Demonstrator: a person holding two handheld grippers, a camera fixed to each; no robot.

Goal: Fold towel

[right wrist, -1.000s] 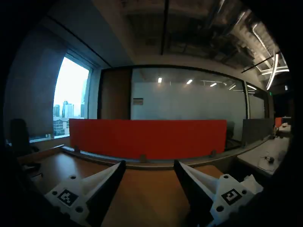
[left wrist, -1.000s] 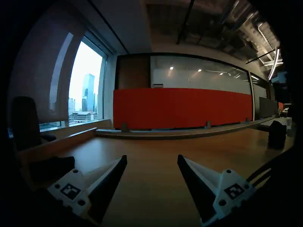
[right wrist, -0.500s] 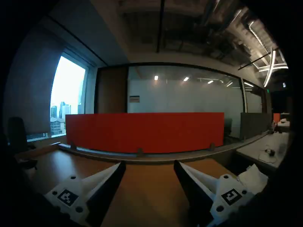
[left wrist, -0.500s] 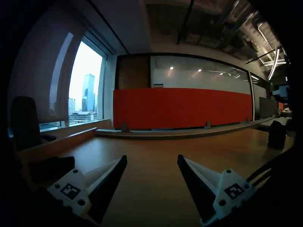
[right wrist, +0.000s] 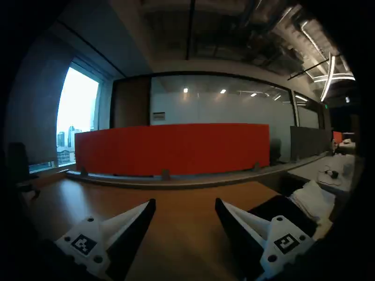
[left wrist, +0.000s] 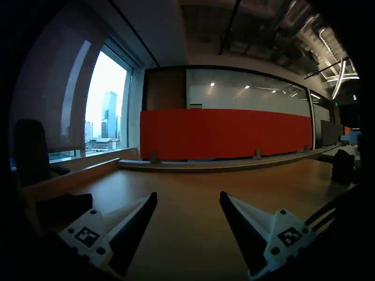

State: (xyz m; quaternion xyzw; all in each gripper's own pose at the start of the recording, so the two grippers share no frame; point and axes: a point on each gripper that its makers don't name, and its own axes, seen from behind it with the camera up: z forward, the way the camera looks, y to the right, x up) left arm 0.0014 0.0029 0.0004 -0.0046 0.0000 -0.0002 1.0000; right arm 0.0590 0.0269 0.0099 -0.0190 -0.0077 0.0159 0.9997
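The left gripper (left wrist: 187, 194) hangs released above the wooden counter (left wrist: 187, 239), with nothing between its fingers. The right gripper (right wrist: 184, 201) is likewise spread and empty. At its four o'clock lies a pale cloth (right wrist: 311, 199), probably the towel: soft, light and limp, best pinched at a corner.

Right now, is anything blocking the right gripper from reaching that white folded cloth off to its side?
Nothing visible does. The right gripper hangs open over the wooden desk; the white cloth, possibly the towel, lies to its right on a dark object, with no item between.
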